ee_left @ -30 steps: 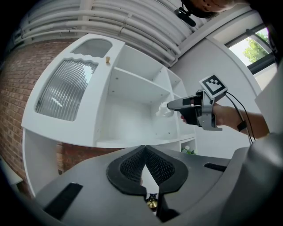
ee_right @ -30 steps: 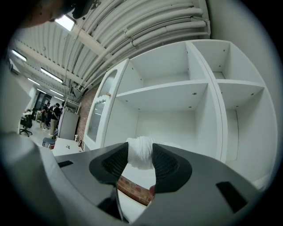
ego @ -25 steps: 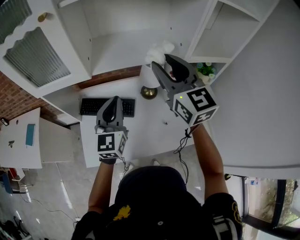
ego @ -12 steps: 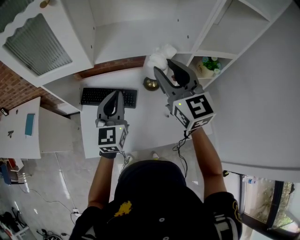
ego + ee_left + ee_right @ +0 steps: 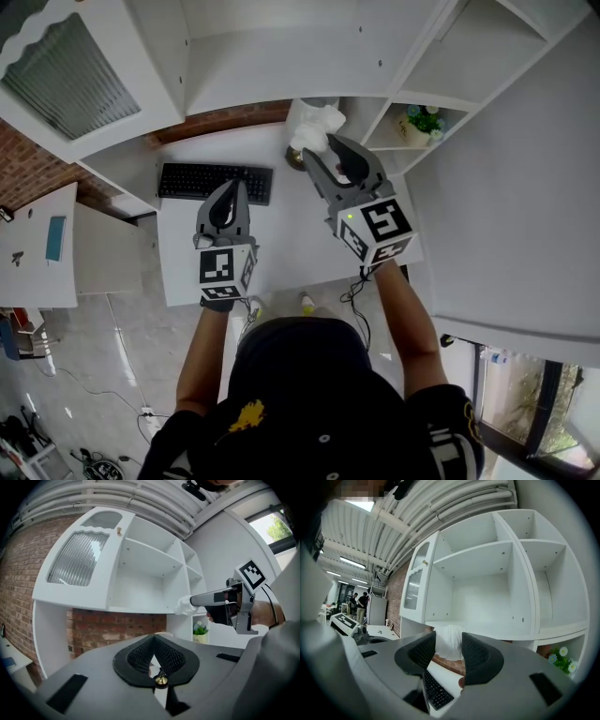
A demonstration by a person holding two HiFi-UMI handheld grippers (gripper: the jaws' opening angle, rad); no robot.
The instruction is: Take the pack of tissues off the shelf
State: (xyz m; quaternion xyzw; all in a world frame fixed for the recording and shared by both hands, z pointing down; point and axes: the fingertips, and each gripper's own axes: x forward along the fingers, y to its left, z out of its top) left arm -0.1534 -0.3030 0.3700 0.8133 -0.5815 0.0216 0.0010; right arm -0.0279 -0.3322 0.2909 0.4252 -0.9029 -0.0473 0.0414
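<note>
The pack of tissues (image 5: 315, 126) is a white, soft bundle, and my right gripper (image 5: 319, 148) is shut on it. It hangs in the air in front of the white shelf unit (image 5: 281, 66), below its lower board and above the desk (image 5: 291, 248). In the right gripper view the pack (image 5: 449, 641) fills the gap between the two ribbed pads (image 5: 424, 651). The left gripper view shows the pack (image 5: 186, 605) sticking out past the right gripper's tips. My left gripper (image 5: 228, 187) is shut with nothing in it and hovers over the desk beside the keyboard.
A black keyboard (image 5: 214, 181) lies on the desk under the shelves. A brass round object (image 5: 297, 162) sits just under the tissue pack. A small potted plant (image 5: 422, 122) stands in the right-hand cubby. A glass-fronted cabinet door (image 5: 66, 75) is at the left.
The right gripper has come down with the tissue pack, away from the shelf board and nearer the desk. The left gripper has sunk a little too.
</note>
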